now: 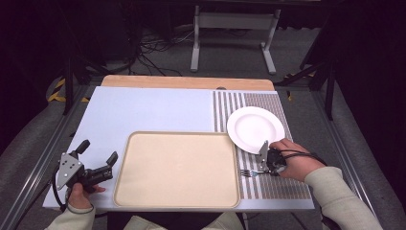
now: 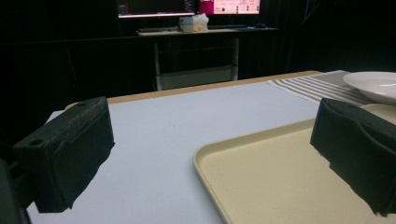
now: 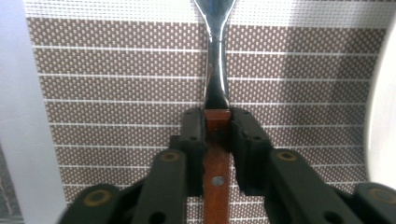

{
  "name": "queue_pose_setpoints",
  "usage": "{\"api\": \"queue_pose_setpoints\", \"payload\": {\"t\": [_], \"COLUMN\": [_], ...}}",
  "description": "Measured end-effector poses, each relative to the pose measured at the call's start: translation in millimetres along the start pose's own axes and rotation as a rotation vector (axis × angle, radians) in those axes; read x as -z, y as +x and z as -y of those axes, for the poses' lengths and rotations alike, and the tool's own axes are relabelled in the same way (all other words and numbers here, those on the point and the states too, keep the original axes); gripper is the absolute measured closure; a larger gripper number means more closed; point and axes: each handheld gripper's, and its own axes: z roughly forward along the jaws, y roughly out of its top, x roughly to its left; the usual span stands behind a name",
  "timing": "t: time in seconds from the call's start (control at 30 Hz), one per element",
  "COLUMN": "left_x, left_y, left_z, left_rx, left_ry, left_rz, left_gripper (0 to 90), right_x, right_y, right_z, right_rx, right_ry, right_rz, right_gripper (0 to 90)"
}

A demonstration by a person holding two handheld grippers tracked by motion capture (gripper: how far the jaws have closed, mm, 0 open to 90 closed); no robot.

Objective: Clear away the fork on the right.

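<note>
Right gripper (image 3: 217, 126) is clamped on one fork (image 3: 217, 70): in the right gripper view its two black jaws press the wooden handle from both sides, just below where the steel neck begins. The tines are cut off at the top of that view, and the handle's far end is hidden under the gripper body. From the high view the fork (image 1: 248, 173) lies on the striped brown placemat (image 1: 282, 184) at about four o'clock on the table, tines pointing toward nine o'clock, just beside the tray's right edge. Most of that gripper (image 1: 266, 163) is covered by the person's right hand (image 1: 293, 163), which comes in from five o'clock with the forearm angled across the mat.

Left gripper (image 1: 98, 155) sits at about eight o'clock, off the tray's left edge, held in the left hand (image 1: 80, 194) with jaws spread wide and nothing between them. Its own view shows both jaws well apart over the pale blue table (image 2: 187, 116).

One cream tray (image 1: 177, 170) lies at six o'clock. One white plate (image 1: 255, 129) rests on the mat at two o'clock, near the right hand; its right part is cut off in the left gripper view.
</note>
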Motion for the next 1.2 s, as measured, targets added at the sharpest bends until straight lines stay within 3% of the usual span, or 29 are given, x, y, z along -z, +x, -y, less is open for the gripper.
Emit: {"api": "queue_pose_setpoints", "payload": {"t": [0.53,1.2], "left_x": [0.0,0.0], "left_y": [0.1,-0.1], "left_z": [0.1,0.1], "left_rx": [0.002,0.002], "left_ry": [0.001,0.001], "left_rz": [-0.002,-0.002], "left_gripper": [0.0,0.0], "right_x": [1.0,34.0], "right_y": [1.3,0.8], "right_z": [2.7,0.4], "right_rx": [-0.019,-0.071], "right_ry": [-0.020,-0.074], "right_rz": [0.009,0.056], "right_gripper": [77.8,77.8]}}
